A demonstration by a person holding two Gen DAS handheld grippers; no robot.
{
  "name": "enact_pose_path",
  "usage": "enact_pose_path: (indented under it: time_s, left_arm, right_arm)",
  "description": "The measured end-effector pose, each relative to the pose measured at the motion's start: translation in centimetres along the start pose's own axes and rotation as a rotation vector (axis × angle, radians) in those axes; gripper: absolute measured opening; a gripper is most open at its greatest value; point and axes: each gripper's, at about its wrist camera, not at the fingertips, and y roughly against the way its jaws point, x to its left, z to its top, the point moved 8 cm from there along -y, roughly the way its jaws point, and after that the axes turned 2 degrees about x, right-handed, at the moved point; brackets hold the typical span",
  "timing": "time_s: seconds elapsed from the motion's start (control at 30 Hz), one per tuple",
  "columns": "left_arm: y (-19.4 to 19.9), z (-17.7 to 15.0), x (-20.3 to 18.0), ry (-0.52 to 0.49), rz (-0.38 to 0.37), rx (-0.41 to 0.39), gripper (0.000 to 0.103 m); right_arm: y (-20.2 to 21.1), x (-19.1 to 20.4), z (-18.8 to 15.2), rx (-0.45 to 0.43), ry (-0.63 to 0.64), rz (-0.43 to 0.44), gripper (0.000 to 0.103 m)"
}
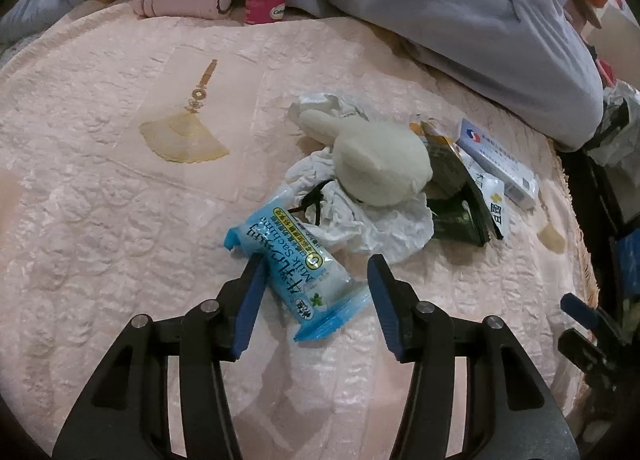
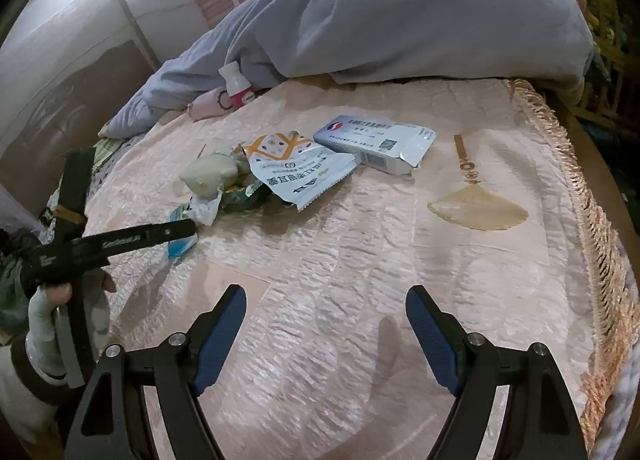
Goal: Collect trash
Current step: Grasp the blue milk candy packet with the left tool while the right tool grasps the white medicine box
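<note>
On the pale pink quilted bedspread (image 1: 120,200), the left gripper (image 1: 316,264) stands partly spread around the blue-and-white plastic snack wrapper (image 1: 288,260) — its left pad just touching, the right pad apart. Crumpled white tissue (image 1: 376,228) and a cream plush toy (image 1: 380,164) lie just beyond. The right gripper (image 2: 326,296) hangs wide and empty — well short of the white-and-blue medicine box (image 2: 376,142).

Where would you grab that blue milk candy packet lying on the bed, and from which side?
Grip the blue packet across its plump middle, coming down from above. It lies flat on the pink bedspread, long and narrow, so its sides are free. The open left gripper already straddles it. The flat crimped end near the camera would probably slip.
</note>
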Motion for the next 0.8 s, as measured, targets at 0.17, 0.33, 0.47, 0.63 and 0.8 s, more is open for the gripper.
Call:
enact_pose_path:
  time_s: [0.17,0.33,0.47,0.63,0.8]
  left_arm:
    - [0.4,-0.2,0.8,-0.011,-0.028,-0.006,0.042]
    - [2.0,-0.8,1.4,-0.02,-0.035,-0.011,0.033]
    - [3.4,-2.1,1.3,-0.063,-0.031,0.005,0.033]
    - [4.5,-3.4,1.6,-0.077,-0.055,0.022,0.033]
    - [4.9,-4.3,1.1,-0.095,-0.095,0.038,0.033]
  right_arm:
    - [0.1,-0.1,0.4,-0.005,0.01,-0.002,0.08]
    - [-0.4,-1.7,3.5,-0.033,0.031,-0.058,0.08]
    - [-1.8,-3.2,7.7,-0.035,0.094,-0.145,0.08]
    - [-6.0,-3.9,11.6,0.03,0.243,-0.245,0.08]
    - [-10.8,-2.8,12.3,0.143,0.388,-0.259,0.08]
